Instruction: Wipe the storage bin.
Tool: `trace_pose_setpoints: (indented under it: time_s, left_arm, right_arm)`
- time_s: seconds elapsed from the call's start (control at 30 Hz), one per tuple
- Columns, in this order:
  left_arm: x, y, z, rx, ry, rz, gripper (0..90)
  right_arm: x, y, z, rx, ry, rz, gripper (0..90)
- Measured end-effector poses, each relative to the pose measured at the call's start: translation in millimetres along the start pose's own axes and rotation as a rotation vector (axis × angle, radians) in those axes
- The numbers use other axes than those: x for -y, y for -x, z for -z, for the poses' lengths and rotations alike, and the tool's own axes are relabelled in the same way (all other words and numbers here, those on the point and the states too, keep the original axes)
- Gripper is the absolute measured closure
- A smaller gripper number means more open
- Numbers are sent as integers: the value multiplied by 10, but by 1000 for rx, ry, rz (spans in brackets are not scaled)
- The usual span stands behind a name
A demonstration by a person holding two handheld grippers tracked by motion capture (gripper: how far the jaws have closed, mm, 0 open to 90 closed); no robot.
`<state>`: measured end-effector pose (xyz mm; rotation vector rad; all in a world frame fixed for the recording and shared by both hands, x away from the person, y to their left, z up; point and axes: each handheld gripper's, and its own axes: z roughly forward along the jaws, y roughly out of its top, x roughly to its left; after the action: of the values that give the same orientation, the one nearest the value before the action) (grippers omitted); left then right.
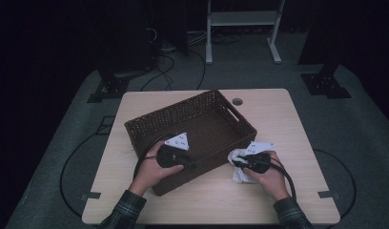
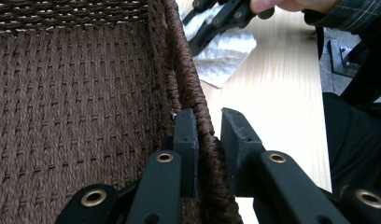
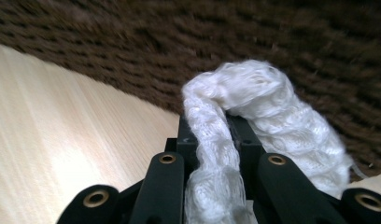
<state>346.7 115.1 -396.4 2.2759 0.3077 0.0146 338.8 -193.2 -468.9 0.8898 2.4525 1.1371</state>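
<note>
Cloth (image 3: 254,121) sat pinched in the right gripper's (image 1: 241,162) jaws beside the basket (image 1: 135,128). The left gripper (image 2: 208,140) squeezed the basket's rim. A loose fold might catch there and slip free.

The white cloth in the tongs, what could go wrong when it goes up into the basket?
1. The right tongs pinch only a bunched fold of the white cloth; the rest lies on the table, so it might slip free.
2. The cloth sits close to the basket wall and may snag on the rough weave.
3. The left tongs straddle just the rim; a hard tug might tip the basket.
</note>
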Motion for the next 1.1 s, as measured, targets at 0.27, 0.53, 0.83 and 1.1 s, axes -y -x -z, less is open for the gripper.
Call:
trace_pose_setpoints:
  time_s: [0.27,0.53,0.83,1.1]
  left_arm:
    - [0,-3,2,-1,0,-5,759]
    - [1,-6,3,1,1,-6,759]
    - [-1,-3,0,0,-1,-7,759]
    - [-2,-3,-1,-1,-3,-7,759]
  right_arm:
    - [-127,-96,223,3,93,16,770]
    - [-260,-181,423,2,174,48,770]
    - [-335,-280,510,-15,229,79,772]
    - [-289,-256,319,-35,167,62,773]
